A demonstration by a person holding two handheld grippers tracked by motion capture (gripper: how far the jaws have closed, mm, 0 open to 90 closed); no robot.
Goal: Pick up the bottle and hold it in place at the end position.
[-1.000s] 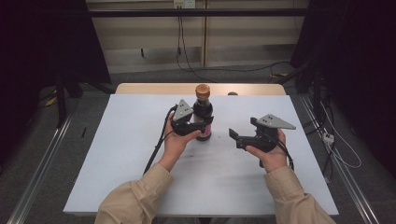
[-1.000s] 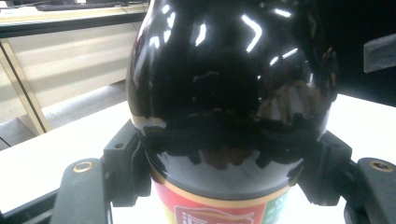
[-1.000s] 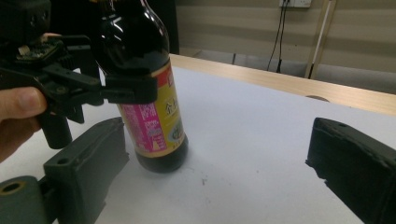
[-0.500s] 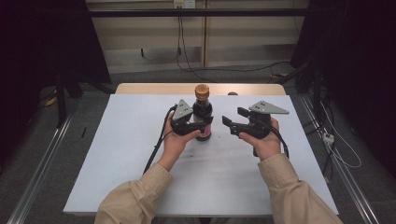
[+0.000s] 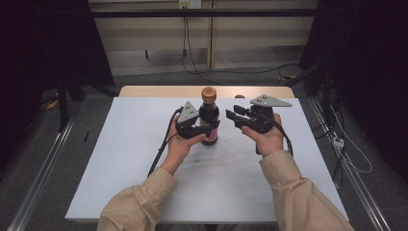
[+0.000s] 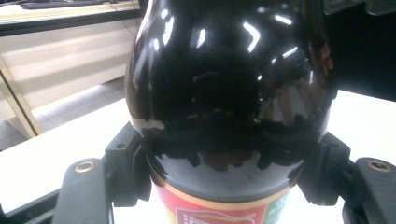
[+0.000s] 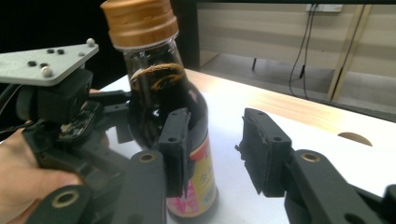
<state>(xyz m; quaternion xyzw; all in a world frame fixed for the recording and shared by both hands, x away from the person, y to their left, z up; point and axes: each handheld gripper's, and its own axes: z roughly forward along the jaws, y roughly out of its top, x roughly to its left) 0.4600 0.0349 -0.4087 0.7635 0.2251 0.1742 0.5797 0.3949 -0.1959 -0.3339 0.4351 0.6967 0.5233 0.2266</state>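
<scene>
Bottle (image 5: 210,115): stood upright on the bench (image 5: 120,159), near the middle of its far edge; dark liquid inside, filled up to the neck.
Cap (image 5: 209,93): brown, ribbed, seated on the bottle's neck.
Label (image 7: 201,172): red and pink band round the bottle's lower body; print too blurred to read.
Left gripper (image 5: 207,130): held in the left hand (image 5: 180,147), jaws pressed against both sides of the bottle at its lower body, just above the label; in the left gripper view the glass sat tight between the two pads.
Right gripper (image 5: 231,115): held in the right hand (image 5: 268,141), raised off the bench, jaws spread and pointed at the bottle from its right side; in the right gripper view one jaw overlapped the glass and the other stood clear to the side. Contact with the bottle: could not be told.
Cable (image 5: 161,151): trailed from the left gripper toward the bench's near edge.
Bench: white top, with a wooden strip along the far edge.
</scene>
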